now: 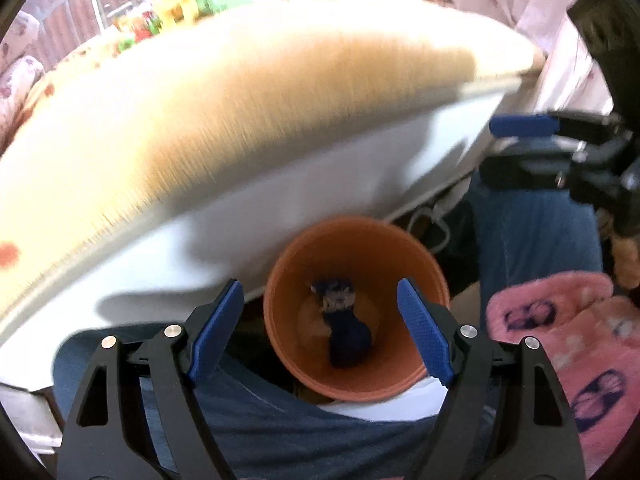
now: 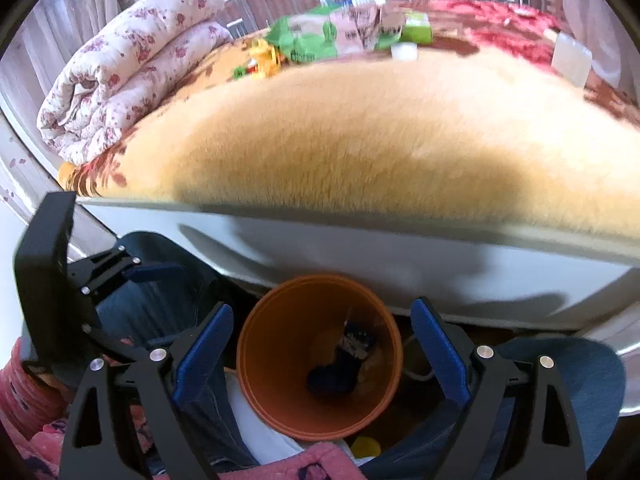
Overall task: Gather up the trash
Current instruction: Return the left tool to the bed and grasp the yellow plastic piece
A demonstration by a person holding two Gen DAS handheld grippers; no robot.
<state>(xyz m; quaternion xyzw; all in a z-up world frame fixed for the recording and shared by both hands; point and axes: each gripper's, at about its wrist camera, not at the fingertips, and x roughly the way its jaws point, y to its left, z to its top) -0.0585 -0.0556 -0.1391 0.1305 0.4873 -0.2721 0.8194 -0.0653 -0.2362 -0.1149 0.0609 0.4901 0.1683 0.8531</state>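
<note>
**Both grippers parked over the orange bin by the bed**

Behind everything sits the bed [image 2: 360, 128], covered with a fuzzy yellow blanket [image 1: 240, 112], with a white side panel [image 2: 400, 264] facing the cameras. Up in the far left corner of the right wrist view there's a rolled-up floral quilt [image 2: 120, 72], and further back a pile of green and pink packaging [image 2: 340, 28] sits on the bed, kinda blurry so I can't tell what any of it is exactly.

Down on the floor, right against the bed's side panel, stands the orange bin [image 1: 356, 308], upright and seen from above in both views. At its bottom lies a dark blue crumpled wrapper [image 2: 344, 364]. A denim-covered leg sits either side of the bin, and some pink fleece fabric [image 1: 568, 344] is off to the right.

Left gripper [image 1: 320, 328] hangs above the bin, blue pads spread wide, nothing between them. Right gripper [image 2: 322, 348] is the same deal: jaws well apart, empty, looking straight down into the bin.
</note>
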